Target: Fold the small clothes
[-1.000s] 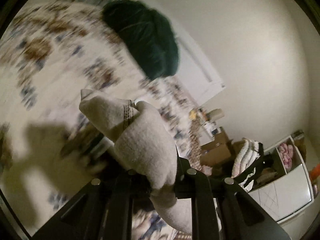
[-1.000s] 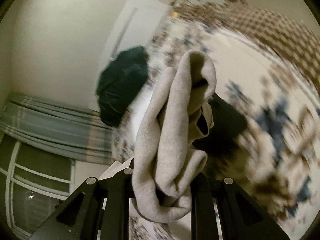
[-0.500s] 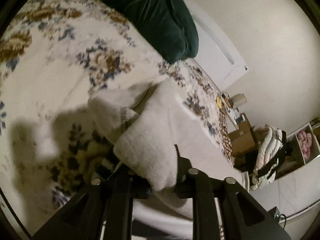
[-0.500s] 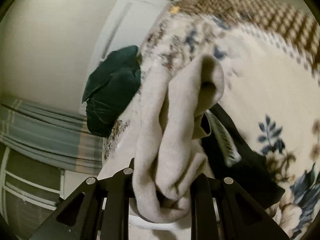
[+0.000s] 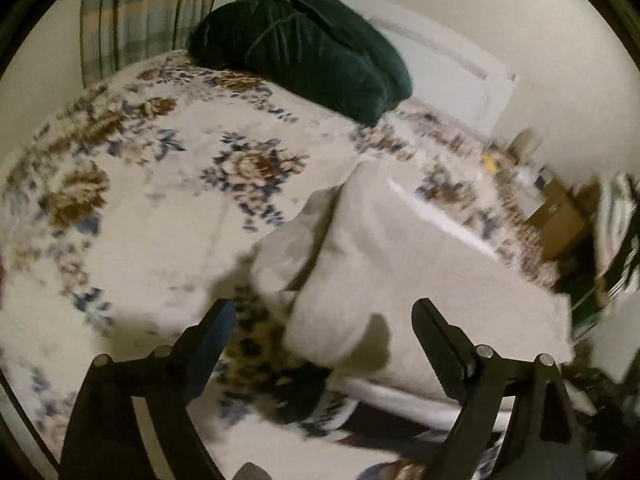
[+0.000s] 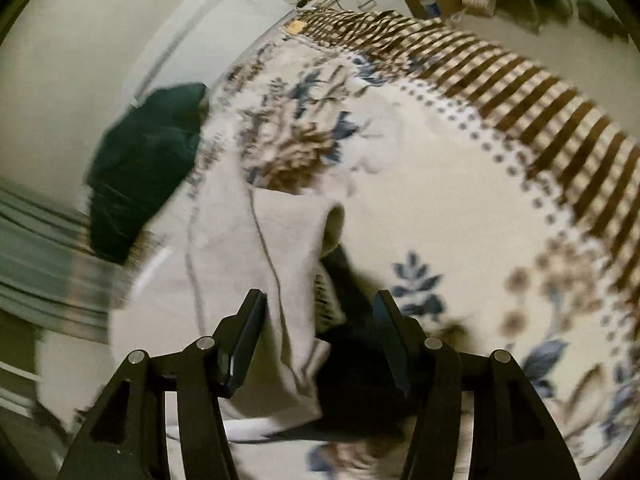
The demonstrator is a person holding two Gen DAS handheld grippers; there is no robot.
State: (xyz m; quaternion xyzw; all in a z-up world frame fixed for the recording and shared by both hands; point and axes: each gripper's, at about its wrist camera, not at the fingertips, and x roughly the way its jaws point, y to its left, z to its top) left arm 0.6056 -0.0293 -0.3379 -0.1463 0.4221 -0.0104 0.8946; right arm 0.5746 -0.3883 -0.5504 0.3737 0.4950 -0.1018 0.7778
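Observation:
A beige fleece garment [image 5: 400,272] lies bunched on the floral bedspread [image 5: 140,208]. My left gripper [image 5: 324,316] hovers just over its near edge, its jaws opening wide, and the cloth sits between the fingers without either pad pressing on it. In the right wrist view the same beige garment [image 6: 256,264] lies flat with a black garment [image 6: 352,356] beside and partly under it. My right gripper [image 6: 320,306] is over both with its jaws opening. The beige cloth runs along the left finger [image 6: 248,320], but nothing is pinched.
A dark green pillow [image 5: 304,48] rests at the head of the bed, in front of a striped curtain [image 5: 140,16]. Boxes and clutter [image 5: 560,208] stand past the bed's far side. The bedspread's brown striped border [image 6: 520,92] marks its edge.
Both grippers, shut on the beige garment and holding it up, came down to the bed and let go. The garment now lies on the bedspread.

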